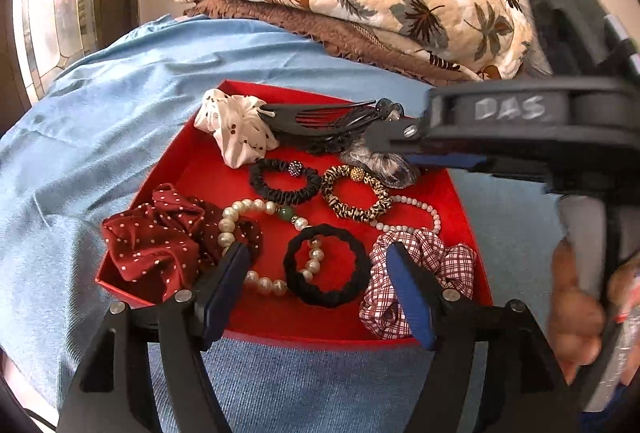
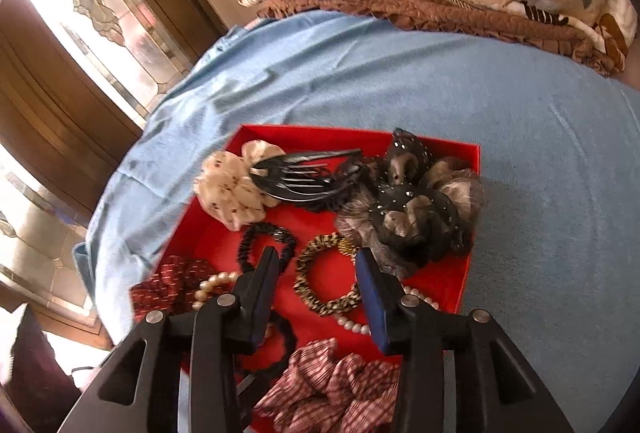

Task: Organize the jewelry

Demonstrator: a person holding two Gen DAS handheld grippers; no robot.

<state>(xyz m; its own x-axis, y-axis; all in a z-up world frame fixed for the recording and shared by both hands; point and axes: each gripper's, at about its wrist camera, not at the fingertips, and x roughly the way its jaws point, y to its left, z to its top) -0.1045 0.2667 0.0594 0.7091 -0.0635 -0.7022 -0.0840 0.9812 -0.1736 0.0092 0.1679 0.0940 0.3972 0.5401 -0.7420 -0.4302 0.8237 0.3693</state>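
Observation:
A red tray [image 1: 200, 169] [image 2: 448, 289] on the blue cloth holds hair ties and bracelets. My left gripper [image 1: 317, 251] is open over the tray's near side. A black hair tie [image 1: 324, 265] and a large pearl bracelet [image 1: 256, 209] lie under the gap between its jaws, untouched. My right gripper [image 2: 317, 255] is open above a leopard-print scrunchie [image 2: 324, 277], gripping nothing. In the left wrist view the right gripper [image 1: 404, 149] reaches in from the right by a grey scrunchie [image 1: 384, 165]. A black claw clip [image 1: 316, 121] rests on a white scrunchie [image 1: 236, 129].
The tray also holds a red dotted scrunchie [image 1: 160, 241], a plaid scrunchie [image 1: 420, 265], a thin pearl strand [image 1: 416, 209] and a dark studded bow [image 2: 412, 189]. A leaf-print blanket [image 1: 380, 1] is piled behind. Glass panels [image 2: 100, 13] stand left. A hand [image 1: 576, 313] holds the right tool.

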